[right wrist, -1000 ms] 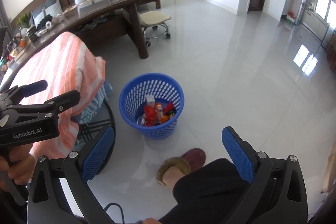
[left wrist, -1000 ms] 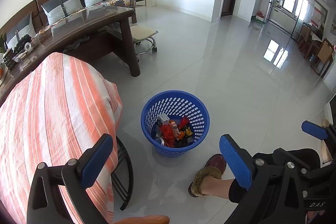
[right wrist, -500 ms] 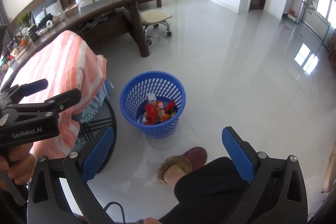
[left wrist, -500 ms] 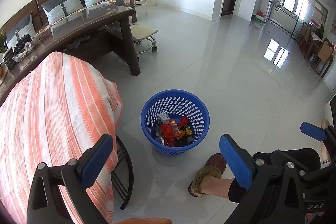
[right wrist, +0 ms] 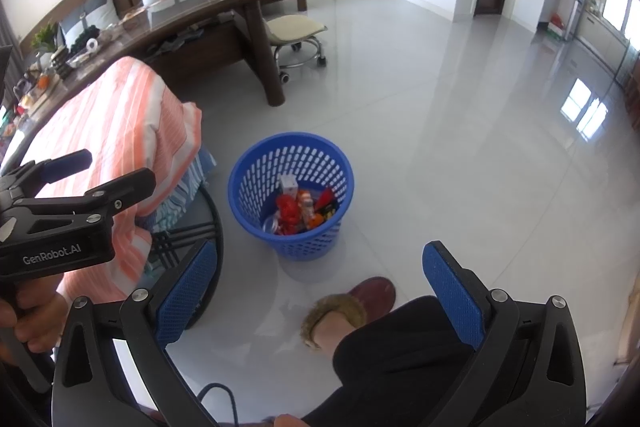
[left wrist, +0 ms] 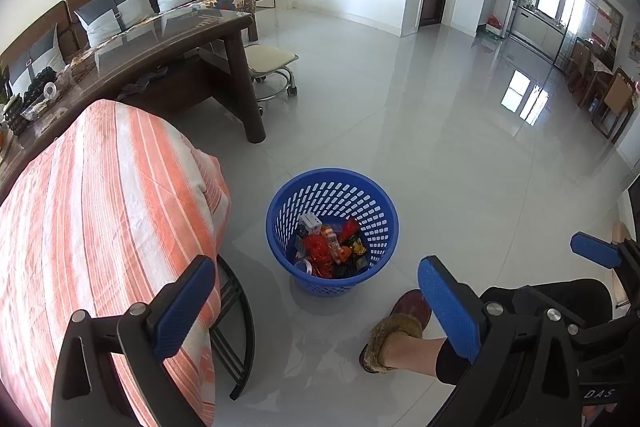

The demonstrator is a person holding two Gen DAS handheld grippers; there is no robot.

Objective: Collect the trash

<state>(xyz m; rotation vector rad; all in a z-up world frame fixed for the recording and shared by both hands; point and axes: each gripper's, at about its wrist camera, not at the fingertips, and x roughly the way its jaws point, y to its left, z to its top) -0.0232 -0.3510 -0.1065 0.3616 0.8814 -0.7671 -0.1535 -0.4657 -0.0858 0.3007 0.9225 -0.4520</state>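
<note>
blue perforated basket upright on floor; colourful trash inside (mixed wrappers)

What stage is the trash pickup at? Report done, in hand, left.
Done: the blue basket on the floor already holds wrappers and a small white box. In hand: nothing; the left gripper and right gripper are both open and empty above the floor. Left: no loose trash shows on the tiles, so the job looks close to finished.

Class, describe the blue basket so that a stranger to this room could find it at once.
Start at the long dark wooden table before the sofa, then come forward across the glossy tiled floor. Beside the orange-striped cloth stands the blue basket, round, with perforated walls, the only container holding colourful wrappers.
</note>
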